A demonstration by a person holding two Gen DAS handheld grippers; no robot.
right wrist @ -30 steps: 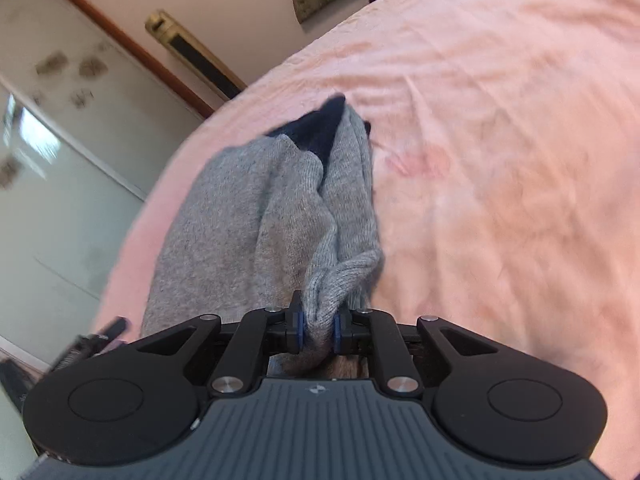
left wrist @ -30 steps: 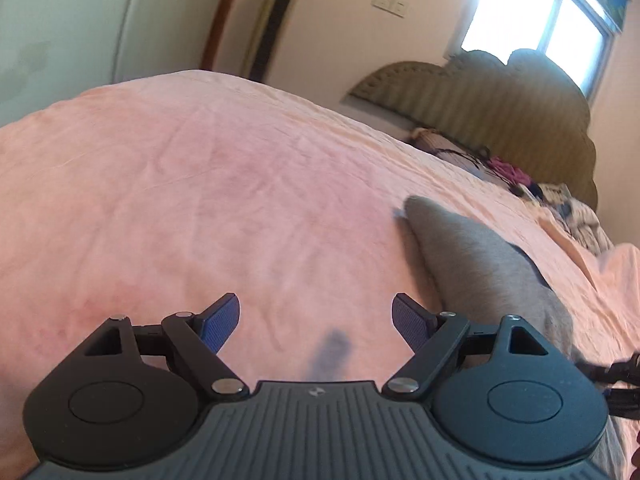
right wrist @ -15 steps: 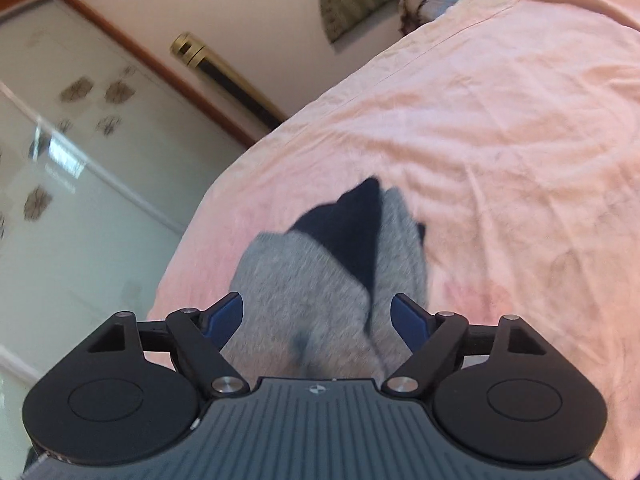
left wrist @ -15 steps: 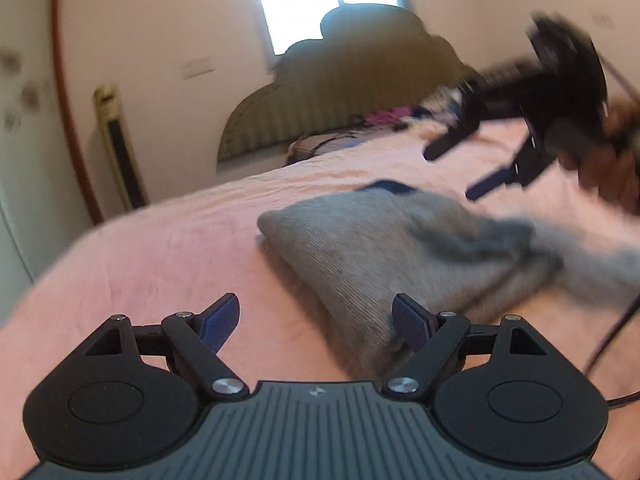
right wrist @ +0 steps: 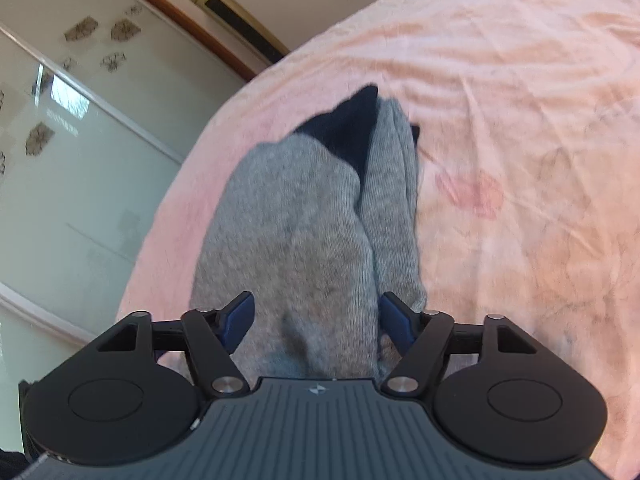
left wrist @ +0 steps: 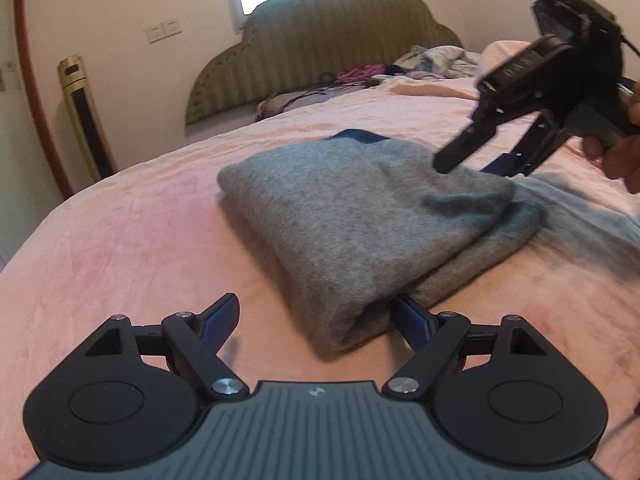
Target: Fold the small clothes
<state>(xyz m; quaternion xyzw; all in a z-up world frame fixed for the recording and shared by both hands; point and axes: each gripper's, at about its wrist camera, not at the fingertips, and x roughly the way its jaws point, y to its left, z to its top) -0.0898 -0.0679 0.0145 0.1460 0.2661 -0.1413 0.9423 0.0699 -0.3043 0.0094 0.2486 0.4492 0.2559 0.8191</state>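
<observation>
Grey garment point(left wrist: 360, 216) folded double, mid-bed point(left wrist: 120, 240), navy trim toward headboard; left gripper point(left wrist: 316, 320) jaws wide, empty, at near fold corner; right gripper point(right wrist: 316, 316) jaws half-open, closing, hovering over cloth, gripping nothing; next fold: pinch both layers, keep edges aligned.

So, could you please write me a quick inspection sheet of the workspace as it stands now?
Surface: pink bedspread, wrinkled.
Job's things: grey garment lying folded over, dark blue trim at its far end.
Clutter: heap of clothes by the headboard.
Grippers: left gripper open, garment's near corner between its fingers; right gripper closing above the garment, not gripping.
Cables: dark cord near the headboard.
Surroundings: window, wall sockets, standing fan, glass wardrobe doors.
</observation>
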